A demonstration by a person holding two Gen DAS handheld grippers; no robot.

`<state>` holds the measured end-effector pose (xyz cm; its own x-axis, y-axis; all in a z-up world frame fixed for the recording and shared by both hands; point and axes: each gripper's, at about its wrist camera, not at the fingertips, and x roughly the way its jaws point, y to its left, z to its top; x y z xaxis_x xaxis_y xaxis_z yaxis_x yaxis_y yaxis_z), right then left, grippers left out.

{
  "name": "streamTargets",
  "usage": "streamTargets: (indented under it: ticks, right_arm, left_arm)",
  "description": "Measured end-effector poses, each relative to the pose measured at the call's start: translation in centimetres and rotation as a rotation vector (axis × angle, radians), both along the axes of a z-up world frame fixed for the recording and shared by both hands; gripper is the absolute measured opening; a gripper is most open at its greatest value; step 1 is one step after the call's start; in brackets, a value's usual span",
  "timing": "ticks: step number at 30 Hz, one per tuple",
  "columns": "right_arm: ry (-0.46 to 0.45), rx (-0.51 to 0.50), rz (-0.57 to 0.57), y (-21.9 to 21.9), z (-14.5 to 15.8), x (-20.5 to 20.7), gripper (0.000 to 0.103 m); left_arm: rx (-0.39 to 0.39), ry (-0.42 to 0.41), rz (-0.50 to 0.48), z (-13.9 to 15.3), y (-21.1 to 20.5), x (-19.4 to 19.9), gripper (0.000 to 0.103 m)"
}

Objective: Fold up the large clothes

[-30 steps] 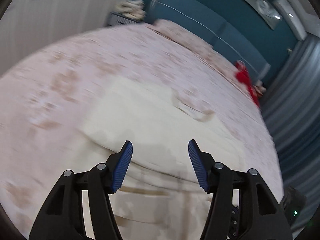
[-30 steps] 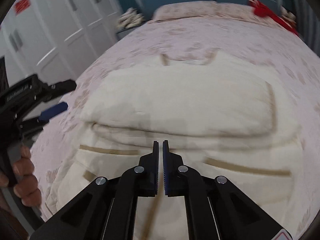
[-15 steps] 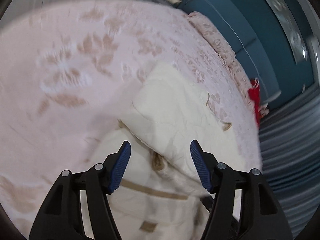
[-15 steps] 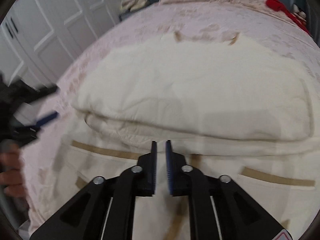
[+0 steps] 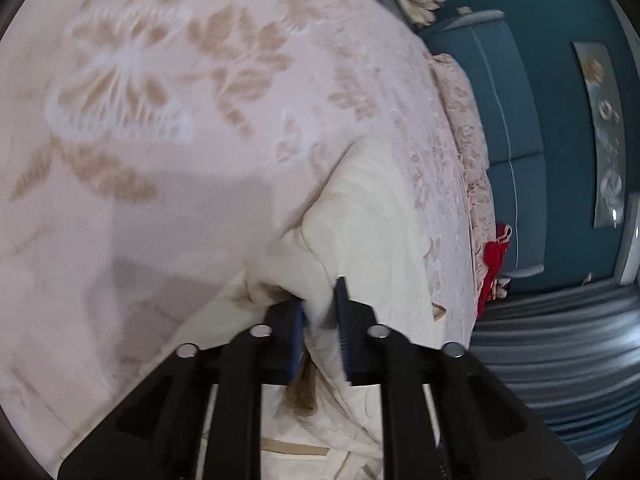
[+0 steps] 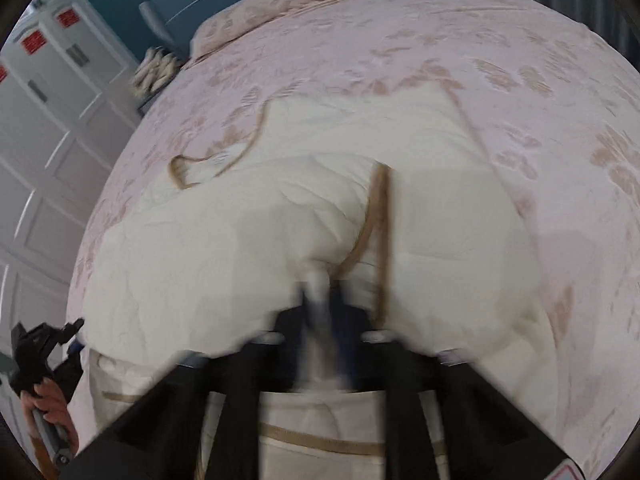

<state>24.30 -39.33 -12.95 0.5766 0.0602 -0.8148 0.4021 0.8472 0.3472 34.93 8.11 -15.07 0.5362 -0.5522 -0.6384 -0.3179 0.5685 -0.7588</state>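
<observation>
A large cream quilted garment (image 6: 248,248) with tan trim lies partly folded on the bed. In the left wrist view my left gripper (image 5: 320,328) is shut on a fold of the cream garment (image 5: 360,216) at its left edge. In the right wrist view my right gripper (image 6: 326,304) is blurred but closed on a bunched fold of the garment near a tan-trimmed edge (image 6: 378,216). My left gripper also shows in the right wrist view (image 6: 48,356), held by a hand at the garment's left corner.
The bed (image 5: 160,120) has a pink floral cover with pillows at its head (image 6: 260,12). A red item (image 5: 494,264) lies by the pillows. White wardrobe doors (image 6: 40,140) stand left, a teal headboard (image 5: 504,112) behind, grey curtains (image 5: 560,340) to the side.
My left gripper moved in and closed on the garment's left edge. My right gripper took hold of the folded layer, which has bunched and shifted; both views have tilted.
</observation>
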Motion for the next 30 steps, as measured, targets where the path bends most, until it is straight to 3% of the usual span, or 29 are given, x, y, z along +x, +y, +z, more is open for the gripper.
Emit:
streamTargets:
  ticks: [4,6,7,8,9,12,16,21,24,26,30]
  right_arm:
    - [-0.319,-0.095,0.012,1.8,9.8,-2.6,0.002]
    - [-0.396,-0.135,0.007,1.6,11.8,-3.9,0.002]
    - [-0.390,-0.147,0.006,1.3,11.6,-4.0,0.002]
    - [-0.329,-0.165,0.006,1.0,9.9,-3.7,0.002]
    - [-0.255,-0.167,0.002,0.7,7.6,-3.0,0.002]
    - [-0.050,-0.144,-0.012,0.1,0.3,-1.6,0.001]
    - [0.010,-0.169,0.005,0.8,-2.8,-1.4,0.003]
    - [0.027,-0.190,-0.012,1.3,-2.0,-1.8,0.007]
    - [0.002,-0.210,-0.038,1.1,-0.2,-3.5,0.018]
    - [-0.015,-0.236,-0.061,0.7,0.9,-4.4,0.026]
    - [-0.088,-0.261,-0.058,2.2,4.1,-6.2,0.031]
  left_arm:
    - [0.044,-0.166,-0.031,4.7,0.2,-0.9,0.008]
    - [0.082,-0.267,-0.049,6.4,-0.3,-2.0,0.008]
    - [0.114,-0.286,-0.056,6.4,-0.8,-2.3,0.008]
    - [0.168,-0.285,-0.076,5.9,-1.6,-2.3,0.008]
    - [0.246,-0.242,-0.105,4.3,-2.7,-2.1,0.008]
    - [0.346,-0.116,-0.150,-0.3,-4.3,-1.7,0.008]
    - [0.425,-0.118,-0.179,-1.3,-5.0,-2.0,0.009]
    - [0.525,-0.113,-0.250,-0.9,-5.9,-1.6,0.012]
    - [0.610,-0.124,-0.298,1.0,-5.9,-2.1,0.021]
    - [0.671,-0.141,-0.288,2.0,-5.5,-2.9,0.049]
    - [0.728,-0.235,-0.234,6.2,-4.8,-5.1,0.056]
